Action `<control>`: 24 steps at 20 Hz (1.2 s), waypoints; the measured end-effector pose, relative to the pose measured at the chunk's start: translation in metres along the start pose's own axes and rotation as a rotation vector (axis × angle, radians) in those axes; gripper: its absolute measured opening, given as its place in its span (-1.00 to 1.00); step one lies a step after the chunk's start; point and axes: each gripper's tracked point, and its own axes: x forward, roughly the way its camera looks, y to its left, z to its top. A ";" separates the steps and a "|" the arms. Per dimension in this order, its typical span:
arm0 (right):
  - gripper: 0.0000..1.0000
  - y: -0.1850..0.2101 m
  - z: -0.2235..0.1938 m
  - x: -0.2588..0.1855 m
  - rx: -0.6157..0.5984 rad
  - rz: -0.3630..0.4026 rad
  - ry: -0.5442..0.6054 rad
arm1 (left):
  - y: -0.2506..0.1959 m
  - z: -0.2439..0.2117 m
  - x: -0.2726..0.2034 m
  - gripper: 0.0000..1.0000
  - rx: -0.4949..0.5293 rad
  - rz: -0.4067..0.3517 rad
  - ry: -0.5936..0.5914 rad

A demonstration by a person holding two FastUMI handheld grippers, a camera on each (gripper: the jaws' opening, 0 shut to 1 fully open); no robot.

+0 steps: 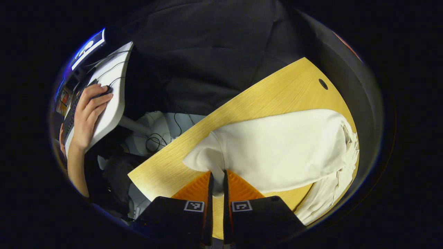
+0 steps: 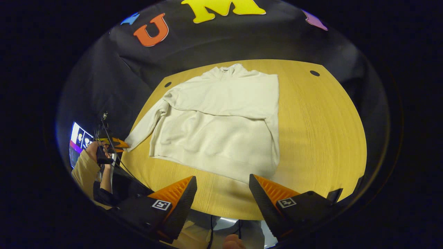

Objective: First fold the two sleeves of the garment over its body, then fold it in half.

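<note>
- Where the right gripper view looks down, a wooden table (image 2: 322, 131) with a light yellow top spreads wide, with small dark round holes near its far corners.
- On that table lies a cream hooded sweatshirt (image 2: 221, 128), spread flat, collar toward the far edge and hem toward the near edge.
- One sleeve is folded across the chest of the sweatshirt, lying over its body.
- The other sleeve (image 2: 147, 126) stretches outward to the table's left edge in the right gripper view.
- At the cuff (image 1: 207, 160) of that outstretched sleeve, the left gripper (image 1: 217, 183) has its two fingers drawn close together, with a strip of the fabric pinched between them.
- From the right gripper view, the left gripper appears far off at the left table edge, touching the sleeve end, held by a hand with a pale yellow sleeve.
- The right gripper (image 2: 223, 188) has its fingers spread wide apart above the table's near edge, just short of the hem, holding nothing.
- In the left gripper view, a hand (image 1: 88, 114) rests on a computer mouse (image 1: 102, 91) on a white side desk (image 1: 114, 100).
</note>
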 end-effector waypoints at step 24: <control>0.80 -0.118 0.001 -0.014 0.234 -0.016 -0.035 | -0.431 -0.050 -0.185 -0.77 0.661 -0.368 -0.235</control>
